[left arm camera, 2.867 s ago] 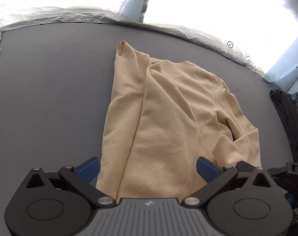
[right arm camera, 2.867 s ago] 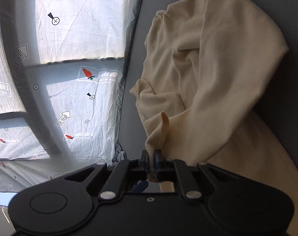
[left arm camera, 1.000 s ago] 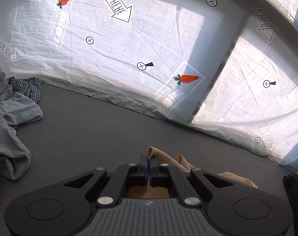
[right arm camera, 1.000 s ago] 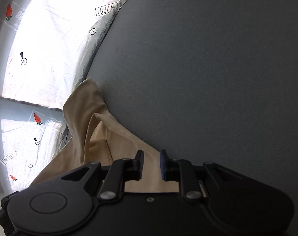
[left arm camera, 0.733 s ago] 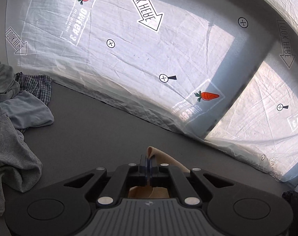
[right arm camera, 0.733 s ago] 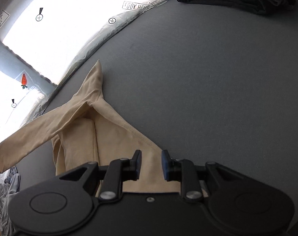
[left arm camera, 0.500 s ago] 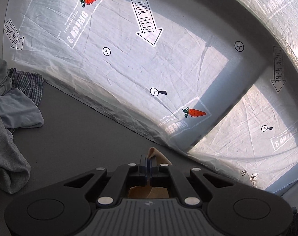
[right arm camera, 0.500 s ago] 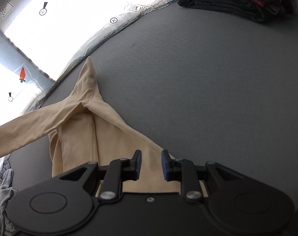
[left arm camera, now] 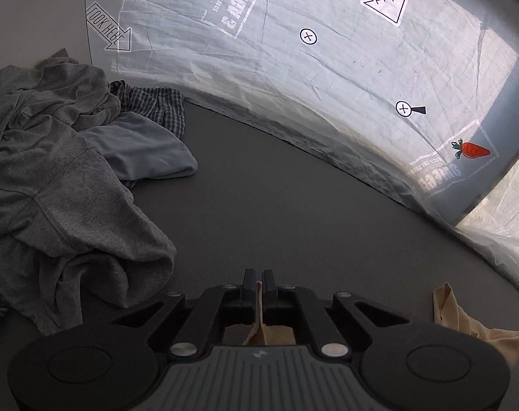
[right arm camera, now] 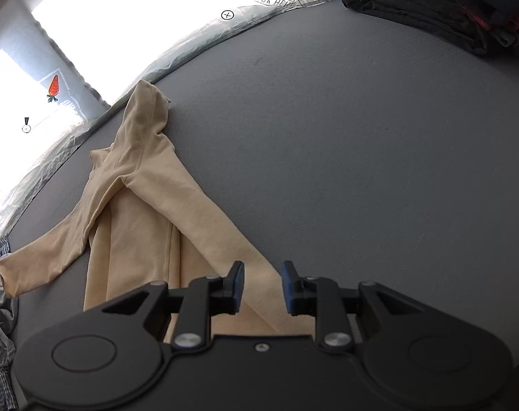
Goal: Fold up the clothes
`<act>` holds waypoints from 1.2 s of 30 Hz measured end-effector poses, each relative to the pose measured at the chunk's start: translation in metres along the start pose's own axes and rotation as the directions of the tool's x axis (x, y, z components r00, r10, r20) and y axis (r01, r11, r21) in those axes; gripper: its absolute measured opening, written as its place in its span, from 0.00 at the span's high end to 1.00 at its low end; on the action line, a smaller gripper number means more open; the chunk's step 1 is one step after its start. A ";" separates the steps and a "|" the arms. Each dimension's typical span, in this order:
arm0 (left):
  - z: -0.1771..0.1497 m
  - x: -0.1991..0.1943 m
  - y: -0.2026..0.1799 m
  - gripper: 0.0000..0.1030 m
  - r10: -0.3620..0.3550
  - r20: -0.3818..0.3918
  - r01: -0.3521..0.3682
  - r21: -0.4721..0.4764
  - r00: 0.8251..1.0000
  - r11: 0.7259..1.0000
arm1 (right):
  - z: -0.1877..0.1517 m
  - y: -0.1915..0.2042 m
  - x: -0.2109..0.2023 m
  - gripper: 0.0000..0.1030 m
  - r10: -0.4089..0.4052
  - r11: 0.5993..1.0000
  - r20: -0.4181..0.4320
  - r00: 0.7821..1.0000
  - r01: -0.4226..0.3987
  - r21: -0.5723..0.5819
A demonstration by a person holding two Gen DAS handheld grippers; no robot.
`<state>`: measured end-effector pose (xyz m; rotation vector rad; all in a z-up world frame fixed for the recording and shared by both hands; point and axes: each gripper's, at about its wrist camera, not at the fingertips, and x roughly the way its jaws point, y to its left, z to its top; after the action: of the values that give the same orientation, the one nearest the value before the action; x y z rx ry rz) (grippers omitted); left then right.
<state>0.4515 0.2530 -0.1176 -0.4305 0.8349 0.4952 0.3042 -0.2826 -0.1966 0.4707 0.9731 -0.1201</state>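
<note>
A beige long-sleeved shirt (right arm camera: 149, 212) lies on the dark grey table (right arm camera: 345, 137), one sleeve stretched out to the left. My left gripper (left arm camera: 258, 286) is shut on a thin strip of the beige shirt (left arm camera: 258, 322), low over the table; another part of the shirt (left arm camera: 465, 325) shows at the right. My right gripper (right arm camera: 262, 284) is open and empty, just above the shirt's near edge.
A pile of grey and checked clothes (left arm camera: 53, 178) lies at the left in the left wrist view. A stack of dark folded clothes (right arm camera: 447, 10) sits at the far right of the table. A printed plastic sheet (left arm camera: 328, 68) bounds the table's far edge.
My left gripper has carried the sleeve out to the left and down toward the table, near the grey pile. My right gripper let go earlier and has opened slightly wider.
</note>
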 end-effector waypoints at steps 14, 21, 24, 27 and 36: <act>-0.214 -0.066 -0.111 0.68 -0.163 -0.354 0.295 0.359 0.921 0.886 | -0.020 0.021 -0.004 0.72 0.005 0.944 -0.059 0.998 -0.024 -0.328; -0.294 -0.089 -0.148 0.64 -0.052 -0.407 0.284 0.535 0.912 0.796 | -0.042 0.016 0.002 0.72 -0.070 0.831 -0.078 0.994 0.015 -0.556; -0.310 -0.095 -0.146 0.63 -0.011 -0.399 0.245 0.542 0.917 0.804 | -0.047 0.009 0.002 0.79 -0.047 0.810 -0.085 0.995 -0.012 -0.587; -0.318 -0.103 -0.141 0.62 0.008 -0.394 0.220 0.528 0.919 0.821 | -0.047 0.005 0.000 0.88 -0.023 0.798 -0.084 0.996 -0.032 -0.602; -0.339 -0.111 -0.130 0.53 0.047 -0.390 0.172 0.507 0.920 0.844 | -0.032 -0.013 -0.006 0.97 0.194 0.872 -0.186 0.963 -0.256 -0.418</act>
<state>0.2626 -0.0622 -0.2120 -0.0303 1.2953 0.0908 0.2723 -0.2808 -0.2108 0.1718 1.0373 0.3459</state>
